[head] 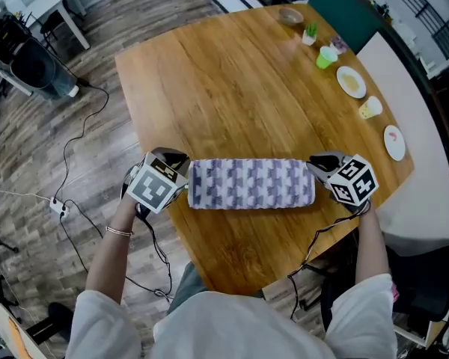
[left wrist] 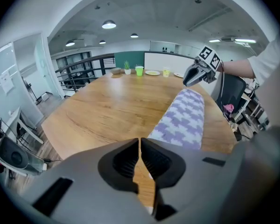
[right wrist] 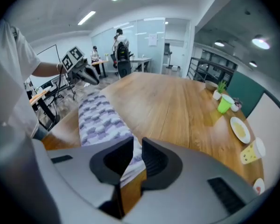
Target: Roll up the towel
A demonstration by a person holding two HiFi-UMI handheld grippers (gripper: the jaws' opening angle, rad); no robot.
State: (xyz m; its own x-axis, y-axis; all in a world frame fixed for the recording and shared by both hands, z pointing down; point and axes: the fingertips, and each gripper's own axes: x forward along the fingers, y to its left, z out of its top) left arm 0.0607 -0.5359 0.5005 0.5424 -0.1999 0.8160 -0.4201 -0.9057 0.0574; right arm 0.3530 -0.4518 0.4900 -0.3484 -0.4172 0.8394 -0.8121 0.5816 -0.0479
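The purple-and-white patterned towel [head: 252, 183] lies rolled into a long roll across the near part of the wooden table [head: 232, 88]. My left gripper [head: 184, 181] is at the roll's left end. In the left gripper view its jaws [left wrist: 140, 140] meet with nothing between them, and the towel [left wrist: 183, 118] runs off to the right of them. At the roll's right end is my right gripper [head: 312, 170]. In the right gripper view its jaws [right wrist: 137, 141] stand a narrow gap apart, with the towel's end [right wrist: 102, 120] showing through the gap, not pinched.
Along the table's far right edge stand a green cup [head: 326, 57], a small potted plant [head: 309, 34], a bowl [head: 289, 15], two plates [head: 351, 81] and a yellow item [head: 370, 108]. The table's front edge is just below the roll. Cables [head: 75, 148] and a chair [head: 26, 58] are on the floor at left.
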